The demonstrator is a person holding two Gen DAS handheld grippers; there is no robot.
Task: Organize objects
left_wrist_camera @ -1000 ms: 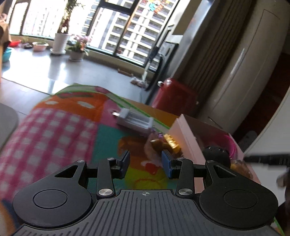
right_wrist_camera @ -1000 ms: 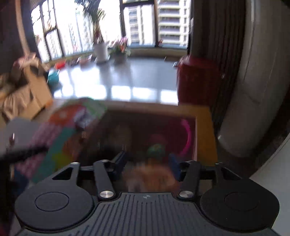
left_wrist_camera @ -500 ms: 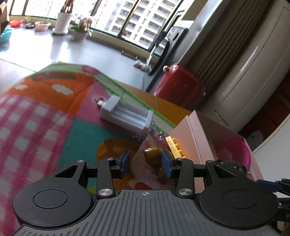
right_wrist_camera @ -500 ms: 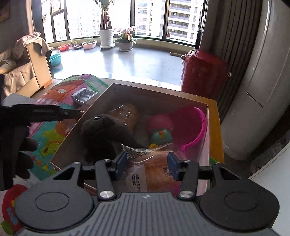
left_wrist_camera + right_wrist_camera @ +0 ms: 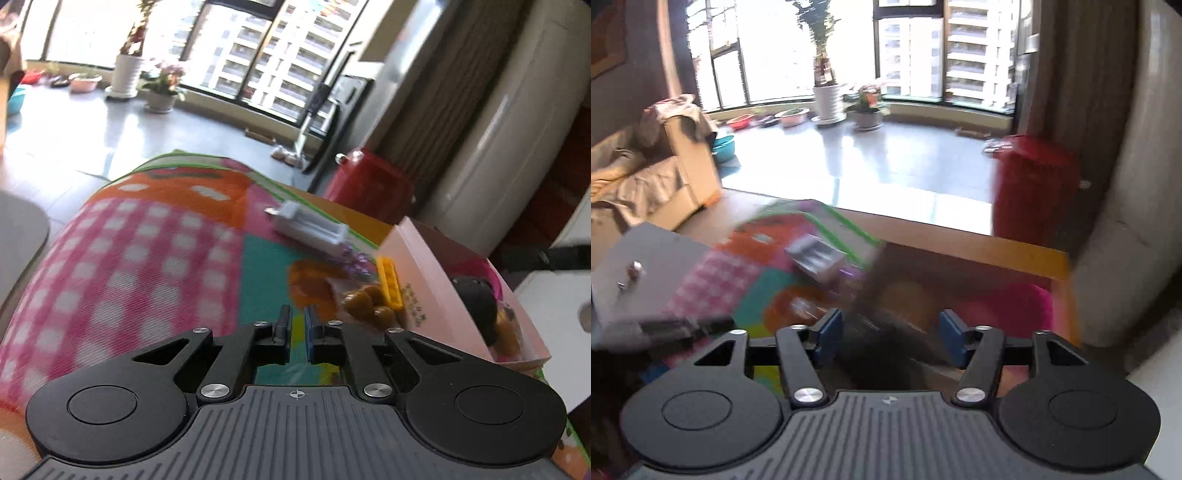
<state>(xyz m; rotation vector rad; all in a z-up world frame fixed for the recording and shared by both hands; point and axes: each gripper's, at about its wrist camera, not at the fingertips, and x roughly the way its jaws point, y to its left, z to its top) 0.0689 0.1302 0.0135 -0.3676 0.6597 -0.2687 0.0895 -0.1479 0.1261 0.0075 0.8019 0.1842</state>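
**Left fingers closed, right fingers spread over the box**

Since half a second ago your left gripper (image 5: 297, 325) has narrowed its fingers from a wide gap to a thin slit with nothing between them, and it has slid left of the snack packet (image 5: 364, 301) it was straddling. Your right gripper (image 5: 890, 334) now has its fingers spread wide and empty; its view has swung and blurs badly.

The pink box (image 5: 436, 291) sits at the right edge of the colourful mat (image 5: 147, 258) and already holds a dark plush toy (image 5: 476, 299) and a magenta bowl, partly hidden. Outside it on the mat lie the snack packet, a yellow block (image 5: 389, 282) touching the box wall, a purple trinket (image 5: 352, 260), and a white battery holder (image 5: 310, 229) farther back.

Watch these risks:
- Your left fingers are nearly shut and off to the side of the packet; pushing forward like this would probably shove it, not grasp it.
- The packet, block and trinket crowd together, so a wide grab may catch two at once.
- The right view is smeared, so you cannot judge clearance over the box rim; a fast descent could knock the box.
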